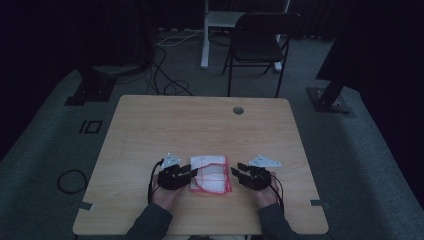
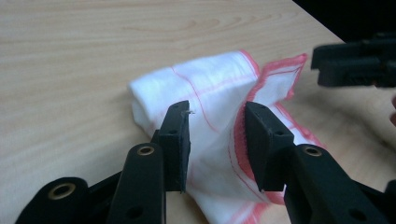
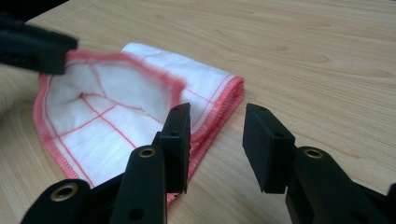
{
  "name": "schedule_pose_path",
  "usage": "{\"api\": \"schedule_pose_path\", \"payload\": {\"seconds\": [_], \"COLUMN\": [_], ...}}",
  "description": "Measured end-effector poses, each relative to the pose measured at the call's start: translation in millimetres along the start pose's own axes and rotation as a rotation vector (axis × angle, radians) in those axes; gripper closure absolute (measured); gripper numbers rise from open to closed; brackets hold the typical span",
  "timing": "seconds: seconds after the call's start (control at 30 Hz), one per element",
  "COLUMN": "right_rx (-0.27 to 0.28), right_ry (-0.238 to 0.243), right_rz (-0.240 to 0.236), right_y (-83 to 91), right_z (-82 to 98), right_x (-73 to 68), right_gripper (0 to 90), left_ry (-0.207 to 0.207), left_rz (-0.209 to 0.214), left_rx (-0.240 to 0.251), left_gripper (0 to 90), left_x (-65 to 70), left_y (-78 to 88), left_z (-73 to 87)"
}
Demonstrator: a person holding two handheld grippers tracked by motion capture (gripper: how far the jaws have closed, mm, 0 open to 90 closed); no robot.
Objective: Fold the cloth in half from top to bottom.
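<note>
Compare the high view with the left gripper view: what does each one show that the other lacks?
High view alone: the whole wooden table with its round cable hole, a black chair behind it, cables on the floor, the person's sleeves, and the left gripper and right gripper flanking the cloth.

Left gripper view alone: close detail, with the left gripper's jaws apart over the cloth's red stitched edge and a raised corner near the other gripper.

Both: the white cloth with red lines lying folded on the table.

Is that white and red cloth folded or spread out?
Folded: the cloth lies in stacked layers, with a doubled edge and one loose flap lifting.
</note>
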State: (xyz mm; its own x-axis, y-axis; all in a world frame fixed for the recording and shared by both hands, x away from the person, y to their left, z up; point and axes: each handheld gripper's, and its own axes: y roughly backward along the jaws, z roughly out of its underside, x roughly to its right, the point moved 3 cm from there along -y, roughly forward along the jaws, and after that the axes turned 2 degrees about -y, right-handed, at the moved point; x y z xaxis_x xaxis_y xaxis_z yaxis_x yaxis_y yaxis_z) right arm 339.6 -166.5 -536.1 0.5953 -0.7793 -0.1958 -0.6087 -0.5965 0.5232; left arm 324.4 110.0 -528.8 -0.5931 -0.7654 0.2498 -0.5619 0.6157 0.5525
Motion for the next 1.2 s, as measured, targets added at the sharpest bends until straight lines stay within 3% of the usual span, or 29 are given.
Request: {"api": "schedule_pose_path", "payload": {"seconds": [0.47, 0.7, 0.8, 1.03, 1.13, 1.2], "right_rx": [0.014, 0.02, 0.015, 0.006, 0.006, 0.007], "right_ry": [-0.01, -0.028, -0.041, -0.037, -0.036, -0.038], "right_rz": [0.002, 0.007, 0.008, 0.007, 0.009, 0.01], "right_y": [2.7, 4.5, 2.8, -0.2, -0.3, 0.5], "right_z": [-0.8, 2.3, 6.2, 7.8, 8.1, 8.4], "right_x": [2.9, 7.1, 8.9, 6.9, 6.9, 8.0], "right_gripper": [61.4, 61.2, 61.2, 61.2, 61.2, 61.2], "left_ry": [-0.002, 0.017, 0.031, -0.025, -0.038, -0.056], "left_rz": [-0.021, -0.052, -0.052, -0.036, -0.043, -0.056], "left_rx": [-0.024, -0.029, -0.019, 0.028, 0.014, -0.028], "left_gripper": [60.8, 60.4, 60.2, 57.6, 57.6, 57.6], "left_x": [-2.1, -13.6, -14.4, -3.4, -2.0, -0.9], "left_y": [21.7, 28.6, 28.1, 19.9, 13.0, 3.8], "left_z": [31.9, 40.4, 37.5, 5.1, 0.9, 5.1]}}
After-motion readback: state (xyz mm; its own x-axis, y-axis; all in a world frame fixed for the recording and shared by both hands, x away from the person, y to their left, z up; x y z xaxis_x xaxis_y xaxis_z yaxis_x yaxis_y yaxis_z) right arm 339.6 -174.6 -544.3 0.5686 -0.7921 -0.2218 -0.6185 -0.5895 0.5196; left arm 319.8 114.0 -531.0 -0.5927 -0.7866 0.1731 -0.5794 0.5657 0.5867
